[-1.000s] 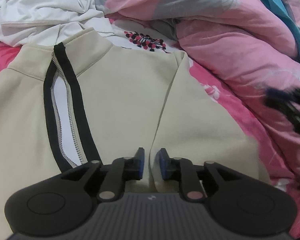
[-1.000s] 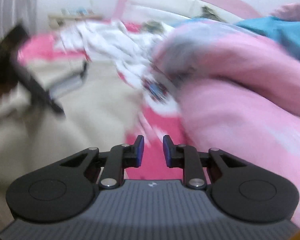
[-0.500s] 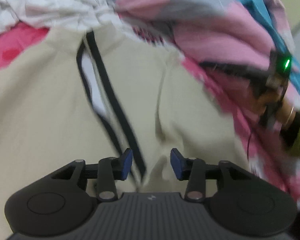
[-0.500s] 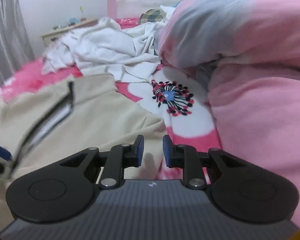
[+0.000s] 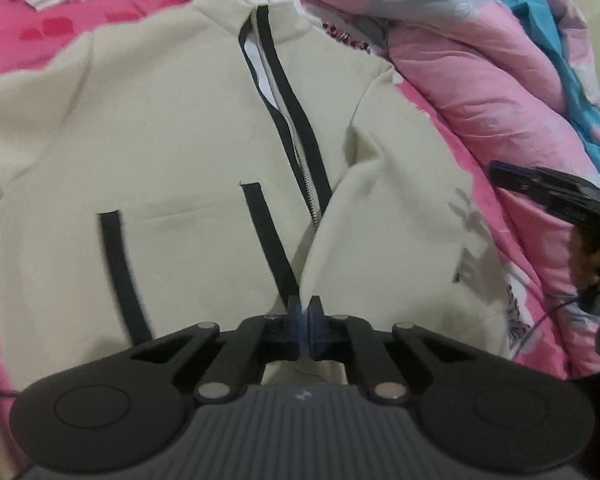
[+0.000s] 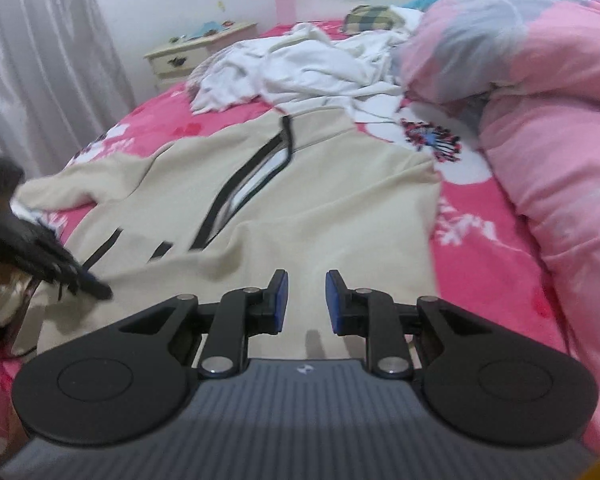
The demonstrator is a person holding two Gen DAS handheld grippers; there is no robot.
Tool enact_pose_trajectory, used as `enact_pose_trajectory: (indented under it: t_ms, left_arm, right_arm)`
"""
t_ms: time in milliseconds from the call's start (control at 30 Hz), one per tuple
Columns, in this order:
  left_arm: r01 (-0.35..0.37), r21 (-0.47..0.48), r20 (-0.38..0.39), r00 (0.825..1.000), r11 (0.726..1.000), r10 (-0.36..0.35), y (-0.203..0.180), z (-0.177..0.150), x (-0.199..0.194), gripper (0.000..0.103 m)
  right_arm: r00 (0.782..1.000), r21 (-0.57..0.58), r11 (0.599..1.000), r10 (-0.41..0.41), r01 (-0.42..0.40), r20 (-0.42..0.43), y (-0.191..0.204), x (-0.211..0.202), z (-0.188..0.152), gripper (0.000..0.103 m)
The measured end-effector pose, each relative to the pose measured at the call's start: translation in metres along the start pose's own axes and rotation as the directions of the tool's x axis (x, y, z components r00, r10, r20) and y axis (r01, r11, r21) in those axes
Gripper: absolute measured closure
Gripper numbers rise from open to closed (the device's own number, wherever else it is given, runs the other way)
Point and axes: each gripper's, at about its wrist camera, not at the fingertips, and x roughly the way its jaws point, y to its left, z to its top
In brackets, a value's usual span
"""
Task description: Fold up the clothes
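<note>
A cream zip-up jacket (image 5: pixel 172 152) with black stripes lies front-up on the pink floral bed sheet (image 6: pixel 496 272). One sleeve (image 5: pixel 400 216) is folded in over its front. My left gripper (image 5: pixel 305 308) hovers low over the jacket's lower part with its pads together; the sleeve's edge runs right up to the tips, and pinched cloth does not show. It appears blurred at the left as the left gripper (image 6: pixel 60 268) in the right wrist view. My right gripper (image 6: pixel 306 296) is open a little above the jacket (image 6: pixel 320 200), nothing between its fingers. In the left wrist view the right gripper (image 5: pixel 556 196) is dark at the right edge.
A bulky pink and grey quilt (image 6: pixel 540 100) with a teal cover (image 5: pixel 540 24) lines the jacket's right side. Crumpled white clothes (image 6: pixel 300 68) lie beyond the collar. A cream nightstand (image 6: pixel 196 52) and a grey curtain (image 6: pixel 40 60) stand past the bed's far left.
The left gripper drew back from near the collar toward the jacket's lower part; its jaws opened wider, then shut. The right gripper's view swung from the quilt onto the jacket, its gap unchanged.
</note>
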Motion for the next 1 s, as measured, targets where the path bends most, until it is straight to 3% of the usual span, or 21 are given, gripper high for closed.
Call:
enact_pose_trajectory:
  t_ms: [100, 233, 300, 333, 367, 433, 500, 567, 667, 733, 767, 833, 900, 967, 1000]
  left_arm:
    - [-0.077, 0.022, -0.014, 0.997, 0.997, 0.078, 0.001, -0.008, -0.003, 0.098]
    - [-0.124, -0.009, -0.061, 0.99, 0.992, 0.123, 0.011, -0.011, 0.012, 0.078]
    - [-0.107, -0.034, -0.055, 0.993, 0.994, 0.105, 0.017, -0.012, 0.008, 0.07]
    - [-0.083, -0.054, -0.059, 0.995, 0.995, 0.08, 0.019, -0.013, 0.003, 0.06]
    - [-0.06, -0.073, -0.064, 0.996, 0.996, 0.056, 0.021, -0.015, -0.003, 0.051]
    - [-0.045, -0.071, -0.071, 0.997, 0.996, 0.04, 0.023, -0.022, -0.013, 0.046]
    - [-0.063, -0.019, -0.098, 0.993, 0.998, 0.061, 0.019, -0.032, -0.018, 0.046]
    - [-0.099, 0.064, -0.101, 0.989, 0.993, 0.105, 0.012, -0.042, -0.016, 0.049]
    - [-0.206, 0.11, -0.131, 0.967, 0.972, 0.22, 0.006, -0.057, 0.001, 0.052]
    - [-0.222, 0.089, -0.107, 0.967, 0.971, 0.231, 0.006, -0.061, 0.002, 0.052]
    - [-0.222, 0.083, -0.097, 0.968, 0.971, 0.23, 0.006, -0.061, -0.001, 0.052]
    - [-0.214, 0.045, -0.049, 0.975, 0.976, 0.217, 0.008, -0.06, -0.015, 0.054]
    - [-0.205, -0.03, 0.023, 0.978, 0.978, 0.206, 0.016, -0.06, -0.038, 0.055]
    - [-0.196, -0.139, 0.12, 0.97, 0.971, 0.213, 0.029, -0.058, -0.066, 0.054]
    - [-0.19, -0.214, 0.177, 0.957, 0.958, 0.229, 0.042, -0.055, -0.08, 0.052]
  right_arm:
    - [1.0, -0.068, 0.997, 0.022, -0.022, -0.001, 0.013, 0.018, 0.005, 0.084]
    - [0.996, -0.115, 0.99, 0.083, -0.088, -0.043, 0.017, 0.071, 0.012, 0.084]
    - [0.994, -0.142, 0.987, 0.064, -0.076, -0.086, 0.016, 0.103, 0.006, 0.085]
    - [0.993, -0.147, 0.988, 0.041, -0.057, -0.11, 0.014, 0.12, 0.001, 0.086]
    - [0.994, -0.131, 0.99, 0.042, -0.055, -0.101, 0.013, 0.124, 0.0, 0.086]
    - [0.996, -0.079, 0.994, 0.063, -0.068, -0.069, 0.013, 0.106, 0.006, 0.083]
    - [0.992, -0.036, 0.993, 0.114, -0.116, -0.045, 0.014, 0.083, 0.011, 0.082]
    - [0.972, -0.029, 0.972, 0.234, -0.235, -0.032, 0.023, 0.056, 0.011, 0.082]
    - [0.906, -0.114, 0.899, 0.418, -0.423, -0.063, 0.059, 0.042, -0.003, 0.082]
    - [0.853, -0.162, 0.838, 0.512, -0.522, -0.103, 0.084, 0.04, -0.014, 0.083]
    - [0.842, -0.182, 0.823, 0.521, -0.539, -0.14, 0.099, 0.049, -0.023, 0.082]
    - [0.829, -0.234, 0.798, 0.509, -0.555, -0.231, 0.13, 0.072, -0.043, 0.083]
    - [0.86, -0.329, 0.802, 0.41, -0.499, -0.305, 0.154, 0.097, -0.068, 0.083]
    - [0.866, -0.341, 0.802, 0.405, -0.491, -0.294, 0.158, 0.094, -0.066, 0.083]
    - [0.863, -0.318, 0.811, 0.404, -0.491, -0.304, 0.157, 0.092, -0.06, 0.083]
